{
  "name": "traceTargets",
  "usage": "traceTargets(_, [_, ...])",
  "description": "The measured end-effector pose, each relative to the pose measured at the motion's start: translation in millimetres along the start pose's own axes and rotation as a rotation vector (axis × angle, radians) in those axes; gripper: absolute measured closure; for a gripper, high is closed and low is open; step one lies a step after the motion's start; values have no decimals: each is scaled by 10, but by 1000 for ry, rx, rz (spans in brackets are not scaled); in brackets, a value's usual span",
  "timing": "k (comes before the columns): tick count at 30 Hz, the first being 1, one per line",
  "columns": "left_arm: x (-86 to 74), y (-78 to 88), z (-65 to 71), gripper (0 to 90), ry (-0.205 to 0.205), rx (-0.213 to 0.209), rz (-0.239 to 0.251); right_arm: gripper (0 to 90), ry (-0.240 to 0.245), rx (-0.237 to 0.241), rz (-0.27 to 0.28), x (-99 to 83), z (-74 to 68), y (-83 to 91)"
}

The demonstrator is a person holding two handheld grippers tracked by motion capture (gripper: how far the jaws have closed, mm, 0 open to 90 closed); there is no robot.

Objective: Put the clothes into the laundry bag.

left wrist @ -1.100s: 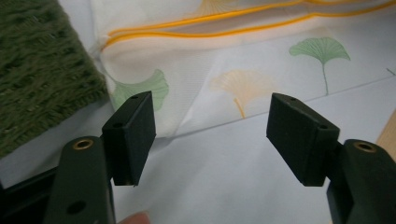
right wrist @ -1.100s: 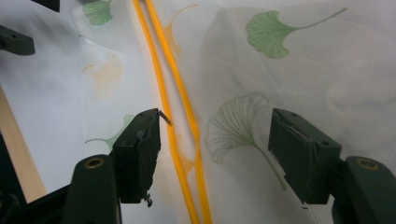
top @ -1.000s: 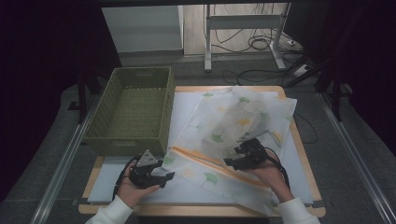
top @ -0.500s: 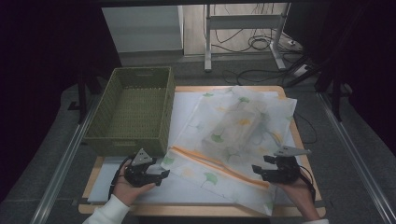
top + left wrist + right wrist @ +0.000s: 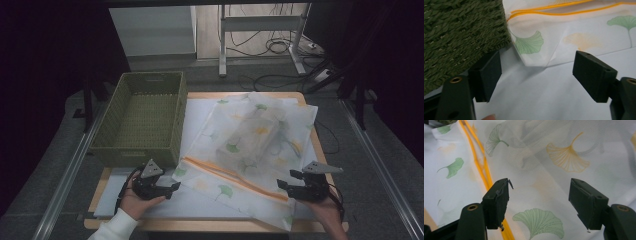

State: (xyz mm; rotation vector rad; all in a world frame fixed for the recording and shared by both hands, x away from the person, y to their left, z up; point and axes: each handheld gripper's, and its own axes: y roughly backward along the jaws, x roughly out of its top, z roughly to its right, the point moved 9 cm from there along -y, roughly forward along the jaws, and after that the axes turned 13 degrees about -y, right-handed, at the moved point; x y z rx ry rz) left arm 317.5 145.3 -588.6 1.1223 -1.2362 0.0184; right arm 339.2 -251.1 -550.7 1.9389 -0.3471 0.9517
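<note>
- The mesh laundry bag (image 5: 250, 150) lies flat mid-frame on the surface, right of the green basket (image 5: 142, 117).
- Left gripper (image 5: 167, 189): its fingers (image 5: 486, 75) have just been opening, nothing pinched, so that lower-left corner can slump.
- Right gripper (image 5: 289, 186) is spread wide too; a shallow bite could snag the orange zipper (image 5: 484, 173) or grab one thin layer.

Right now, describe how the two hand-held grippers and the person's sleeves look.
Both the left gripper and the right gripper are black, each topped by a grey three-cornered plate. Their fingers are blocky black pads with small screw holes, on arms with brass-coloured pivots. A black cable trails from each. A white sleeve covers the left forearm.
</note>
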Motion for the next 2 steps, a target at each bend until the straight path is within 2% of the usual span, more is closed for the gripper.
traceTargets(2, [-12,-13,-5,210,-12,9,-6,320,-1,-12,20,27,13,15])
